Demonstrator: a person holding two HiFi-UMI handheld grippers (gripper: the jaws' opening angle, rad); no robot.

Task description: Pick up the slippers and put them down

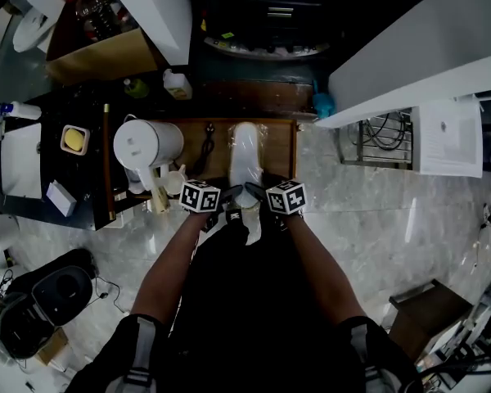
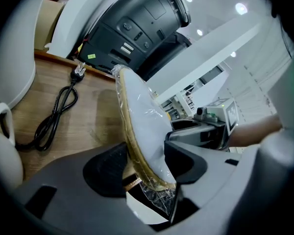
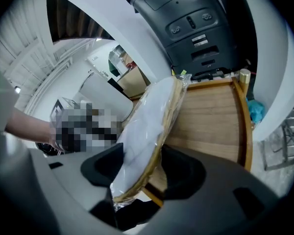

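One clear plastic bag [image 2: 157, 196] around the white slippers [image 2: 142, 111]

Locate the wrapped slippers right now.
Head view, centre: the slippers sit over the wooden tabletop, right of the black power cord. Their near end is gripped by the left hand-held gripper and the right hand-held gripper.

Slippers [image 2: 139, 111]: white cloth-like top, tan woven-looking rim, sealed in clear, glossy, crinkled plastic film. Table [image 3: 210, 121]: wood, visible grain, matt, smooth. Cable [image 2: 59, 111]: black, rubbery, dull sheen. Jug [image 1: 147, 142]: white plastic, glossy. Floor [image 1: 368, 211]: pale stone-look tiles, polished, reflective. Left tool [image 2: 147, 163], right tool [image 3: 139, 168]: grey matt plastic, black matt pads.
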